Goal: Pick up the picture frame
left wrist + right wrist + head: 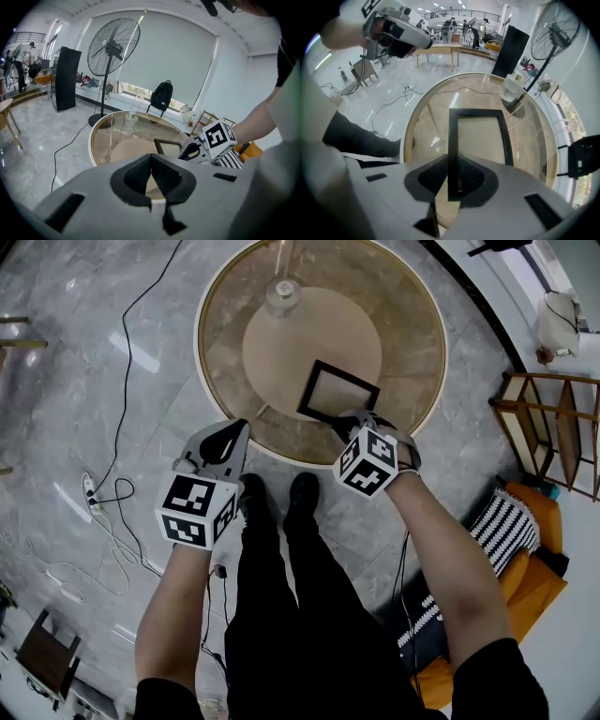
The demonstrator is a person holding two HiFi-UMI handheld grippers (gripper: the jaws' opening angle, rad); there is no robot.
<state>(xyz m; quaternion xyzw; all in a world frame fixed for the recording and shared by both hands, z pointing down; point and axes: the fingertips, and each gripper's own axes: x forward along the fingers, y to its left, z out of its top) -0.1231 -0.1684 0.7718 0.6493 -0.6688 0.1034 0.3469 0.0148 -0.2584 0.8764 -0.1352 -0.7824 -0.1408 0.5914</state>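
The black picture frame (339,393) lies on the round glass table (208,306), near its front edge. My right gripper (354,420) points steeply down at the frame's near corner. In the right gripper view the frame (480,136) stretches away from me, and its left bar runs between the pads of my right gripper (452,180), which is shut on it. My left gripper (239,430) hovers at the table's front edge, left of the frame, shut with nothing in it. The left gripper view shows its jaws (151,169) closed together, with the frame (168,146) and the right gripper (194,151) beyond.
A clear glass vessel (282,296) stands at the table's far side. Cables (122,409) trail over the marble floor to the left. An orange seat with a striped cushion (511,521) and a wooden rack (553,427) sit to the right. A standing fan (114,47) rises behind the table.
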